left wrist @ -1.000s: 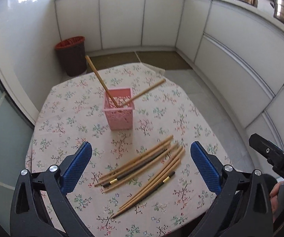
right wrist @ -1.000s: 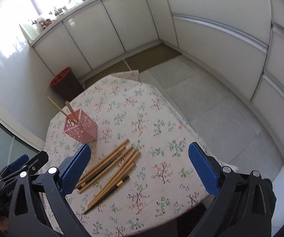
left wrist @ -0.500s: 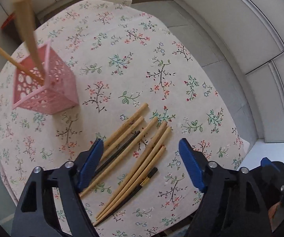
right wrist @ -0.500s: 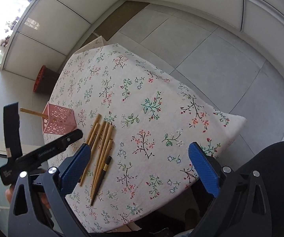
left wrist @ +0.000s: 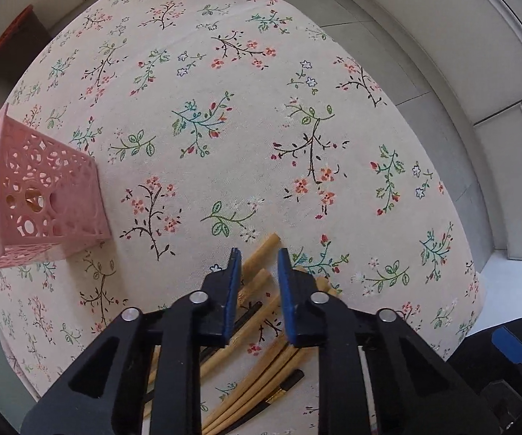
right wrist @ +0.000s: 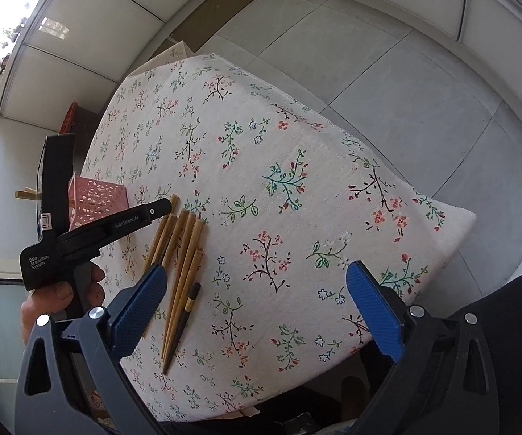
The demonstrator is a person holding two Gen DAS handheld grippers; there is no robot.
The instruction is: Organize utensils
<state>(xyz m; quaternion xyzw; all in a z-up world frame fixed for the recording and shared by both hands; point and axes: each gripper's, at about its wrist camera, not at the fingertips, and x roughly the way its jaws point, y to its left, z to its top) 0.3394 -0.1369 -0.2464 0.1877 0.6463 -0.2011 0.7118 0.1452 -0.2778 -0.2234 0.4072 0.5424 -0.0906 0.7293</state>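
Your left hand-held gripper (left wrist: 259,253) points straight down over the loose pile of bamboo chopsticks (left wrist: 261,253) on the flower-printed cloth of the desk (left wrist: 261,127), and its blue-padded jaws are closing, now only a narrow gap apart. One pale chopstick runs through that gap in the left wrist view, its blunt end poking out toward 12 o'clock just past the fingertips; whether the pads already press on it you cannot tell, and they look a shade clear of it. The long axis is what matters: the sticks lie on a line from about 1 o'clock to 7 o'clock, so the jaws, which shut along 3 to 9, cross them nearly square, a fair line for a pinch. Neighbouring sticks lie touching at 5 and 7 o'clock under the fingers, so a second one could well come up with the first. The pink perforated plastic basket (left wrist: 40,195) stands at 9 o'clock from that gripper, apart from the pile, with two sticks already in it, so the carry would probably go that way. Your right hand-held gripper (right wrist: 257,293) hangs wide open with nothing between its pads; from it the pile (right wrist: 181,253) lies at about 10 o'clock, close by its left fingertip, and the left gripper is plainly the nearer to the work. In that right wrist view a dark-tipped chopstick (right wrist: 185,311) lies at the near edge of the pile.
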